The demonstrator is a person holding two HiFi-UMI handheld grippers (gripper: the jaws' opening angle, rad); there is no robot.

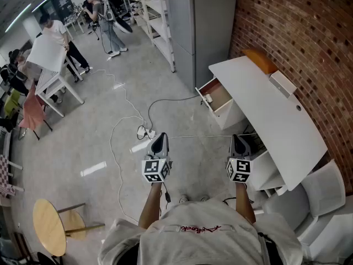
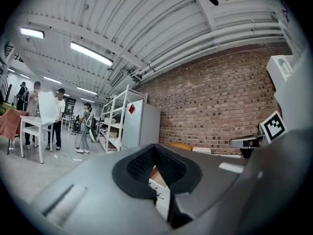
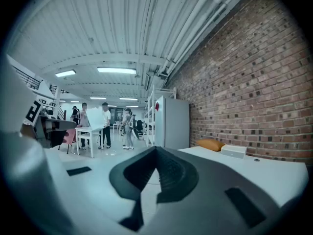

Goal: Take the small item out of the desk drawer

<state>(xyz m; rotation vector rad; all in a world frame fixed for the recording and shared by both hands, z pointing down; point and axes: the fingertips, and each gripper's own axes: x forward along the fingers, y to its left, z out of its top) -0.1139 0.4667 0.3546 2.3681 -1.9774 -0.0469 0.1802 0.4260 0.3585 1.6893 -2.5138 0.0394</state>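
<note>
small white item at the front of the open white desk drawer: ahead, well apart from both; right gripper nearer than left gripper; both sets of jaws together, empty.

Brick wall, grey concrete floor.

1. My left gripper has its jaw tips together, with nothing held between them.
2. Through the gap beneath the tips I see the open desk drawer.
3. Beyond stand a brick wall, a grey cabinet and white shelving.
</note>
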